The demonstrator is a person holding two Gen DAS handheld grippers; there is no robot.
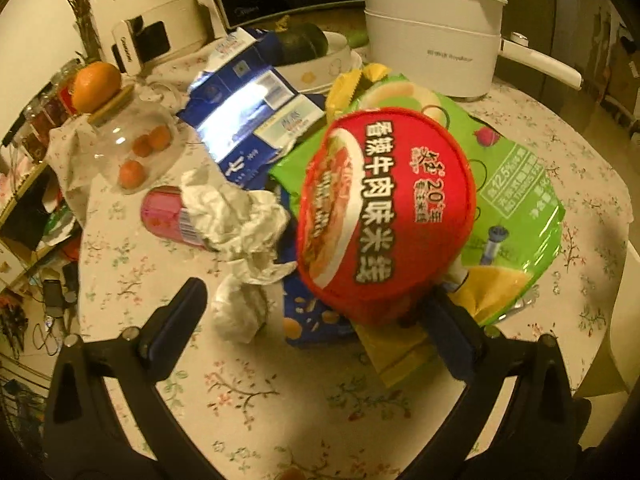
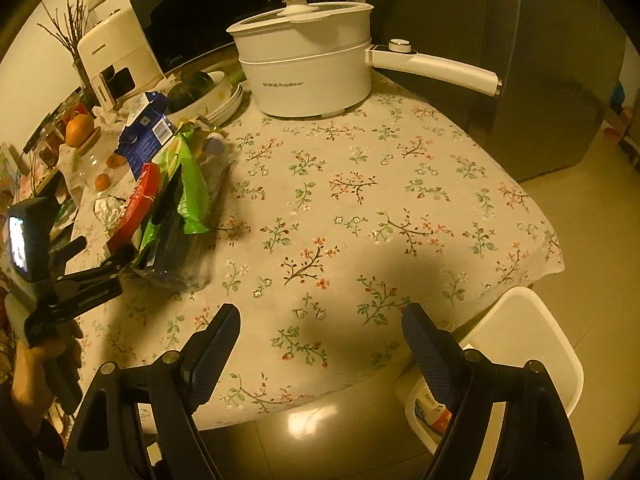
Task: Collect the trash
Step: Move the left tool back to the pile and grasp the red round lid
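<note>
Left wrist only — crumpled tissue

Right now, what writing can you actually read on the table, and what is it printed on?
"香辣牛肉味米线" and "20": red noodle bowl lid.
"12.5%": green snack bag; the rest is too small.
"Royalstar": white electric pot; the characters before it are blurred.
White appliance, blue carton, pink can: print unreadable.

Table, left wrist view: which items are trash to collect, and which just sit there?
Trash:
red noodle-bowl lid
green snack bag
crumpled tissue
torn blue carton
pink can

Not trash:
white electric pot
glass jar
orange
white appliance
</note>
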